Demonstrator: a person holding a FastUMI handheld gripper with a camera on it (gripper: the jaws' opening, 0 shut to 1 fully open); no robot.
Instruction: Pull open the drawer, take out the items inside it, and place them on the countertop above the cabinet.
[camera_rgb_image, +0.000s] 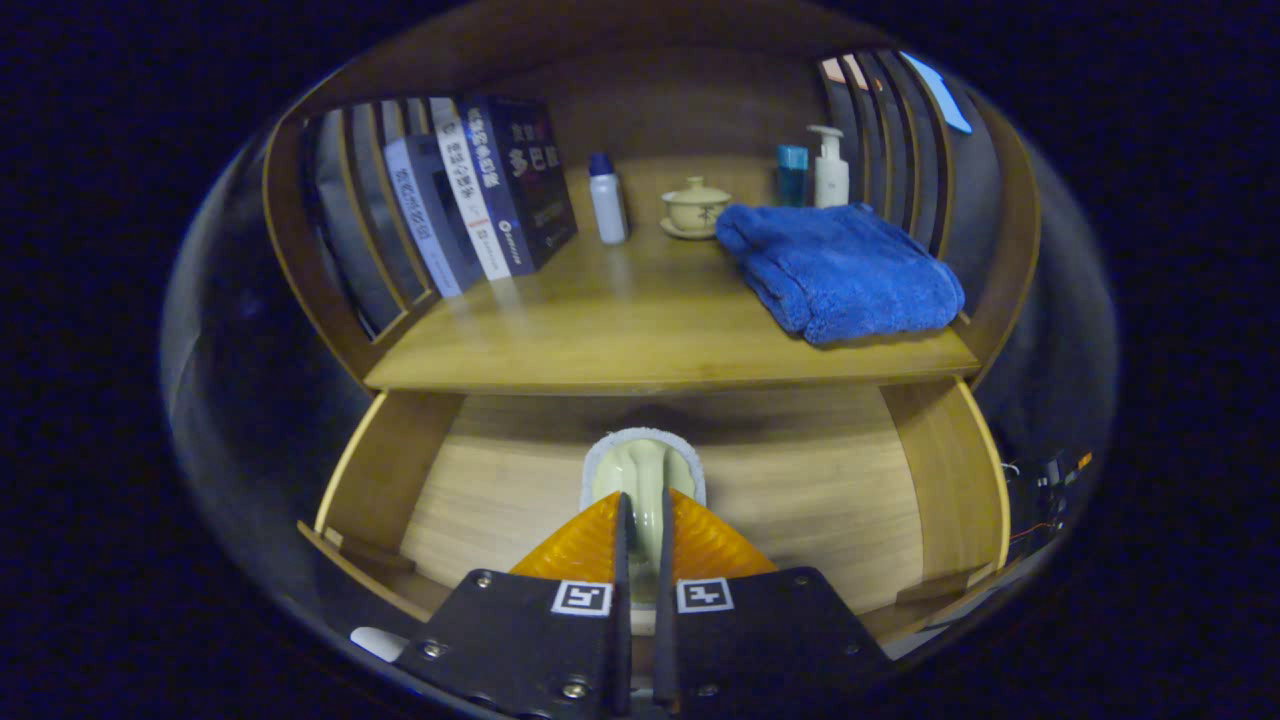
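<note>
The wooden drawer (930, 480) stands pulled open below the countertop (620, 330). Inside it lies a pale green brush-like item (642, 472) with a white fuzzy rim, its handle running back between my fingers. My gripper (642, 520) is down in the drawer and shut on that handle, both fingers pressing on it. On the countertop lies a folded blue towel (845, 270), to the right.
Further back on the countertop stand books (480, 195) leaning at the left, a white bottle with a blue cap (607, 200), a lidded tea bowl (696, 207), a blue bottle (792, 175) and a white pump bottle (829, 168). Slatted wooden sides (345, 210) flank the shelf.
</note>
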